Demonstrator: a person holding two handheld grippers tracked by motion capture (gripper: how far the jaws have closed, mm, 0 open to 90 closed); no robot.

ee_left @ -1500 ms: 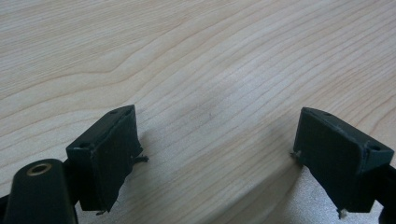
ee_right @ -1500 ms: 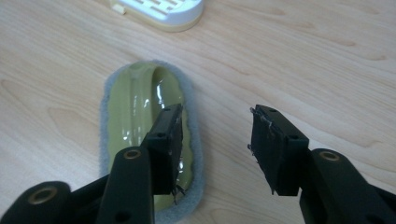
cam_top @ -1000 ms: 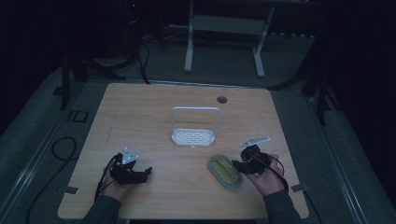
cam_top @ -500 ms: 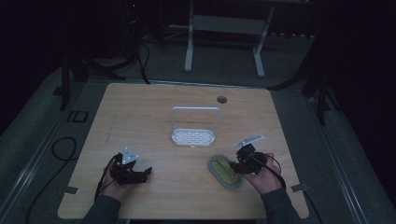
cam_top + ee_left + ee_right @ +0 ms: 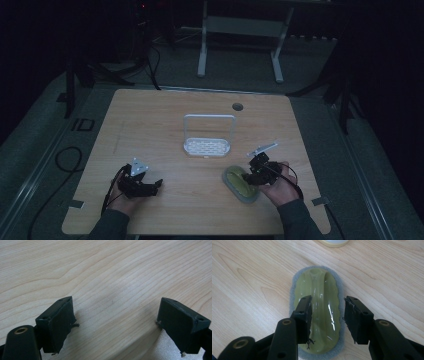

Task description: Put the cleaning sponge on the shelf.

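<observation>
Nearby, white rack (image 5: 207, 145) behind scrubber (image 5: 320, 312); right gripper (image 5: 327, 317) fingers spread astride its handle; left gripper (image 5: 123, 322) fingers released, empty.

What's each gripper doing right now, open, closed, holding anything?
Left gripper: open, jaws wide apart over bare table, holding nothing.
Right gripper: open, jaws straddling the handle of the yellow-green scrubber, not yet closed on it.

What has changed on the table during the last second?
The right gripper moved left, onto the scrubbing pad; its fingers now straddle the pad's raised handle, still open, not yet closed on it. The left gripper, the white rack and the pad stayed in place.
</observation>
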